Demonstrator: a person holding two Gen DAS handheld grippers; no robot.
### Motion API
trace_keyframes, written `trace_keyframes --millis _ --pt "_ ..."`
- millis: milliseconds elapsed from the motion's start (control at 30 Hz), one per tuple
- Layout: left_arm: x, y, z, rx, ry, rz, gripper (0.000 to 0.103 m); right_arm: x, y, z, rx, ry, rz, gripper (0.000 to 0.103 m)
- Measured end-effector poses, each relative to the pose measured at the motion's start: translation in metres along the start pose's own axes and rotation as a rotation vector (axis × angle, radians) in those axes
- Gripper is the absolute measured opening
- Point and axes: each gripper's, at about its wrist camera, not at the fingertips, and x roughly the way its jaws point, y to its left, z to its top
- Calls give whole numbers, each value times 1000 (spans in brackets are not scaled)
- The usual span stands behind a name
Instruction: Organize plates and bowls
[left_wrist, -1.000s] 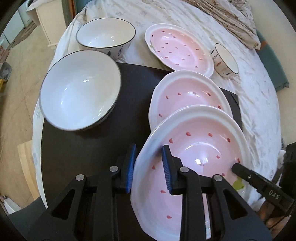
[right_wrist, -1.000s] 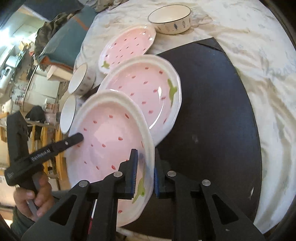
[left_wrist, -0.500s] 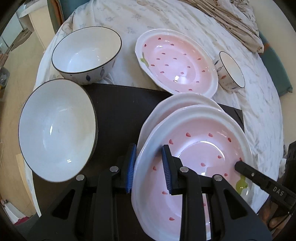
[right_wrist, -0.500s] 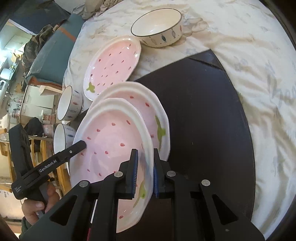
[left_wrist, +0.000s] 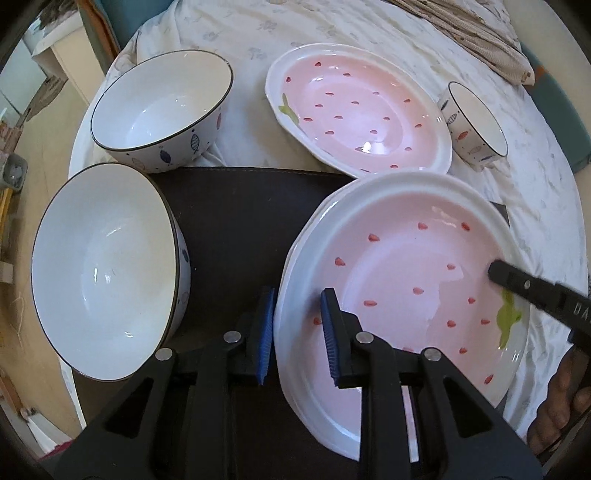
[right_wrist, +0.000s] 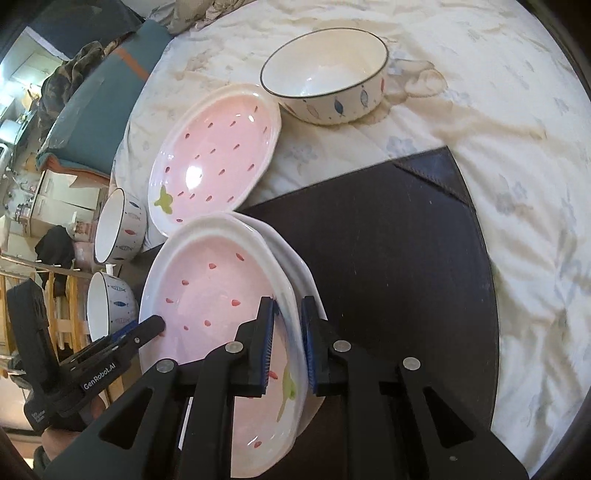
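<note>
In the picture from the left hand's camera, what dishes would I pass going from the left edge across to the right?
Large white bowl on the dark mat → fish-pattern bowl on the cloth behind it → pink strawberry plate on the cloth → pink plate held by both hand-held grippers → small fish-pattern cup.

Pink red-flecked plate with white rim, white dark-rimmed bowl with fish motifs, dark brown mat.
</note>
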Motion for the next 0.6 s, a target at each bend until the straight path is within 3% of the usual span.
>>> trace_keyframes --millis 233,333,433,600 --pt "-3 -1 -12 36 -16 13 24 -4 7 5 -16 -29 -39 22" --pt "4 -1 -13 26 30 13 35 -9 5 8 -2 -51 -97 23" --pt "3 -2 -13 25 33 23 37 -15 -2 11 40 -64 -9 22" --pt "5 0 -14 2 70 -12 37 -23 0 12 23 -75 -34 27"
